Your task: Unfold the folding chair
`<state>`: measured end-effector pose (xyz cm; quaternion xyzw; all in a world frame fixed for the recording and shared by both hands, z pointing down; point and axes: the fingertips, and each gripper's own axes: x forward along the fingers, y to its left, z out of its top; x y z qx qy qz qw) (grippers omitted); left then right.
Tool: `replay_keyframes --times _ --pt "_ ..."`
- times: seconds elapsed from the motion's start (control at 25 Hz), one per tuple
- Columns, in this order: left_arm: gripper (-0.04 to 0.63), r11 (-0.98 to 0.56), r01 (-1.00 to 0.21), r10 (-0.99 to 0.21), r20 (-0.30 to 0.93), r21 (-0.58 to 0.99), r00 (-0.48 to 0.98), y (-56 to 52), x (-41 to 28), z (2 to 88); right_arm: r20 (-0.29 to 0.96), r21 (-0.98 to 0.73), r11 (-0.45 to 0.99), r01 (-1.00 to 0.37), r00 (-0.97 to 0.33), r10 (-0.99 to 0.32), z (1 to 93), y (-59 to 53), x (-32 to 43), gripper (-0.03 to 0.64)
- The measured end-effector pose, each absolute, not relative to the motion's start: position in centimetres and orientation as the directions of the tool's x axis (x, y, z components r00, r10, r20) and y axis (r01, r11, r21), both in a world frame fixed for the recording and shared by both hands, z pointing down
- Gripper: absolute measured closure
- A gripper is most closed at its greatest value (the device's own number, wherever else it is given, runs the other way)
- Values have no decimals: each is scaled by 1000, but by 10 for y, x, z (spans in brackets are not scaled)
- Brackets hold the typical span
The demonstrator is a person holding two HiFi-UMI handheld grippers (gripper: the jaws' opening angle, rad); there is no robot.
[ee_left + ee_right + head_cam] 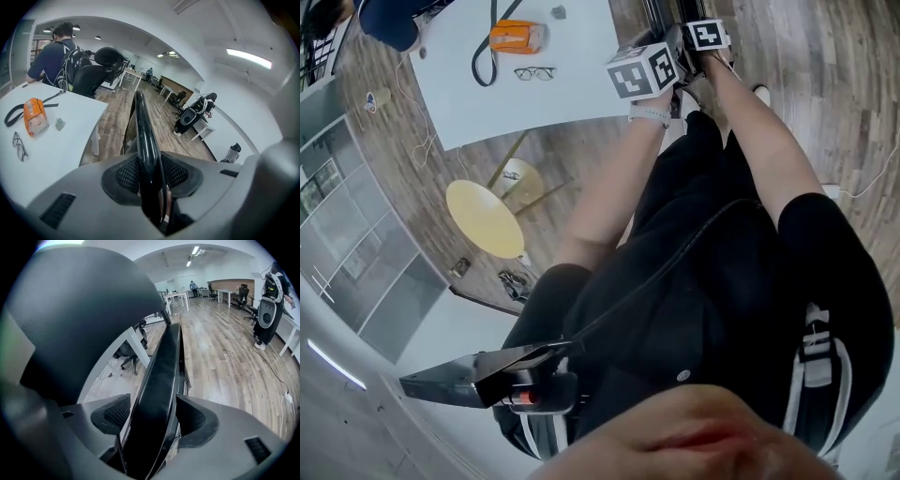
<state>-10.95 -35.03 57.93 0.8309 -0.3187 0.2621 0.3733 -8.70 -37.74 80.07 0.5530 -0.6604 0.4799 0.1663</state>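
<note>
okay, left gripper point(151, 177) clamps the folding chair point(133, 140) by its black tube point(140, 119); right gripper point(154, 425) straddles its flat panel point(165, 371), jaws wide. head view hides both grips, showing just marker cubes point(642, 70) by the white table's point(572, 94) edge.

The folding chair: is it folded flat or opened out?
Folded, it seems. In the right gripper view the folding chair is a thin black slab, frame bars tight against it, no seat swung out.

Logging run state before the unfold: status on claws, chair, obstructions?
Left claw shut on folding chair frame. Right claw open, astride the chair's panel. Chair looks folded. White table close beside.
</note>
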Motion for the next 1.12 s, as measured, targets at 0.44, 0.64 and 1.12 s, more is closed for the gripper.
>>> replay_keyframes --times 0.44,0.64,1.12 --pt "485 -520 -721 -338 664 458 666 -355 -116 582 796 -360 -97 -928 -251 -551 812 -370 -54 416" --pt "485 -528 -708 -317 665 468 676 -356 -116 584 805 -380 -112 -918 -269 -528 820 -355 -30 416" --pt "485 -473 -711 -286 673 519 682 -364 -144 610 738 -550 -116 -827 -416 -531 838 -313 51 416"
